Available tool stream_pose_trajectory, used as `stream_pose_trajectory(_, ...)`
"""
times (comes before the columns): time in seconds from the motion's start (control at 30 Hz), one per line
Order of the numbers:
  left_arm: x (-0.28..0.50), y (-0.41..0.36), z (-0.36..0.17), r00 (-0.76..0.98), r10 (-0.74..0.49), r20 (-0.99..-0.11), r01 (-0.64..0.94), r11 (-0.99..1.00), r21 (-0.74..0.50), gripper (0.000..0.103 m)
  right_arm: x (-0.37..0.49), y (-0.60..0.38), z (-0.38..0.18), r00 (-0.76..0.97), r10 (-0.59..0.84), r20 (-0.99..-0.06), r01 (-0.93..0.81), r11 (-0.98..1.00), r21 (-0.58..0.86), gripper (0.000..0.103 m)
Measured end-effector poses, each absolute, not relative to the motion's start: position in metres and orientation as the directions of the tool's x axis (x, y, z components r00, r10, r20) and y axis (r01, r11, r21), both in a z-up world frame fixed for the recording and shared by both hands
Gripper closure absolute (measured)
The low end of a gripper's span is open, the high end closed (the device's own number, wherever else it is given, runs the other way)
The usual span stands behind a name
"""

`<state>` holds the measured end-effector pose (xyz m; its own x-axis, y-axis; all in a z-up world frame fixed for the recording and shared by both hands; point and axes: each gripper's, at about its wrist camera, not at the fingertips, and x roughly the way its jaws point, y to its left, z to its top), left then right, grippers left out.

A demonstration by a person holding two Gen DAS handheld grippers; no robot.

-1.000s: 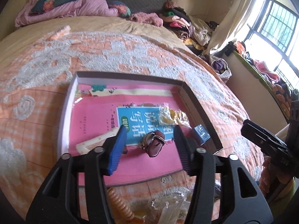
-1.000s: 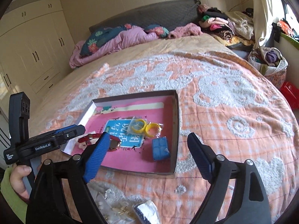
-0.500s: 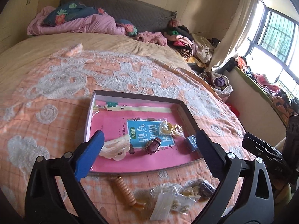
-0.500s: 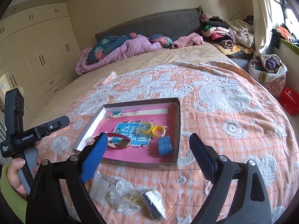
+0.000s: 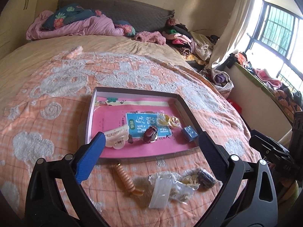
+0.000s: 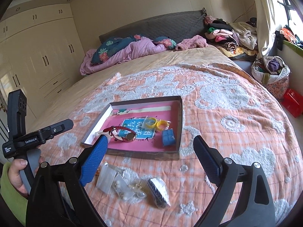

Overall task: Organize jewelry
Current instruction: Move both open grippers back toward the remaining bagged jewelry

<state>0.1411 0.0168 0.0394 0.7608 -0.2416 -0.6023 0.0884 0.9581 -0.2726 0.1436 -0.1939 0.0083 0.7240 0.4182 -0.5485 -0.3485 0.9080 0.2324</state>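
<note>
Both the left gripper (image 5: 151,141) and right gripper (image 6: 150,148) are spread wide, holding nothing. The watch (image 6: 124,133) lies in the tray (image 6: 178,121); only the left view shows the hair clip (image 5: 116,136) whole.

The left gripper (image 5: 151,145) is held with its jaws spread wide, nothing gripped between them. The right gripper (image 6: 150,147) is likewise held wide apart and empty. The left hand (image 6: 18,174) is wrapped around a grey handle
</note>
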Motion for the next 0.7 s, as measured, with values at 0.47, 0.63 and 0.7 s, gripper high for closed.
stream_pose_trajectory(0.47, 0.117, 0.003, 0.025, 0.738, -0.225, -0.636, 0.106, 0.97, -0.22, 0.011, 0.118, -0.192, 0.001, 0.7, 0.431, -0.57, -0.374, 0.901, 0.221, 0.012)
stream_pose_trajectory(0.63, 0.111, 0.0, 0.016, 0.722, -0.227, -0.653, 0.115, 0.971, -0.21, 0.011, 0.111, -0.19, -0.004, 0.689, 0.434, -0.581, -0.381, 0.898, 0.22, 0.012)
stream_pose_trajectory(0.7, 0.107, -0.001, 0.013, 0.717, -0.226, -0.659, 0.117, 0.972, -0.205, 0.011, 0.108, -0.189, -0.006, 0.684, 0.434, -0.586, -0.383, 0.898, 0.217, 0.012)
